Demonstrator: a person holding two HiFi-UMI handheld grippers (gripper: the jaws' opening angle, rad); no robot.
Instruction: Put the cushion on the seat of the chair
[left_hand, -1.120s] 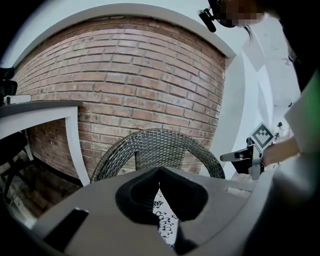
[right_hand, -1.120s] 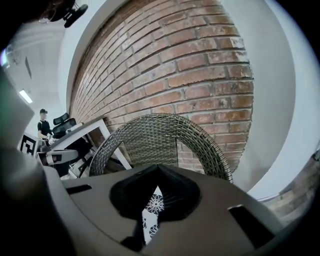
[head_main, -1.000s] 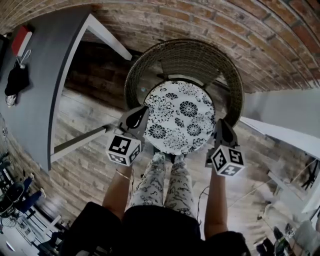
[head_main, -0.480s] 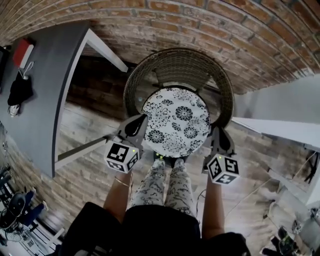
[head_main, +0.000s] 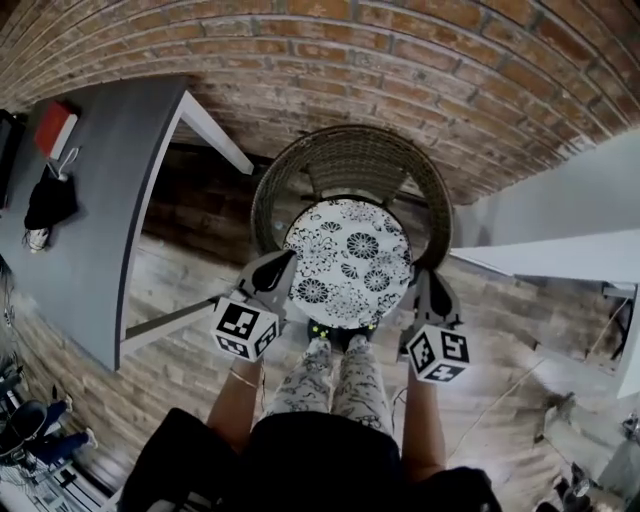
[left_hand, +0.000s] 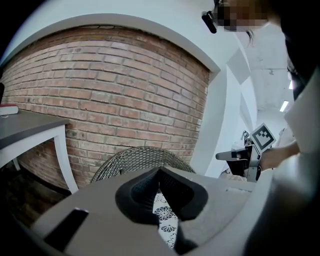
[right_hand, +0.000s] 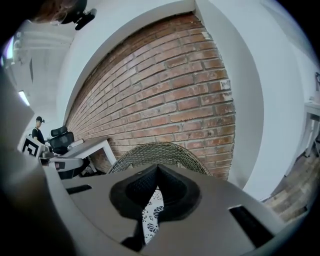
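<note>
Hiding chair (head_main: 350, 160) seat: floral cushion (head_main: 347, 262)

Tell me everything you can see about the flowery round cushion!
The round cushion is white fabric printed with black flowers. It is held nearly flat over the seat of the woven wicker chair. The left gripper is shut on its left edge, the right gripper on its right edge. Whether it touches the seat cannot be told.

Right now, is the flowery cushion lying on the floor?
No, the left claw and right claw pinch the cushion by its edges, holding it in the air.
</note>
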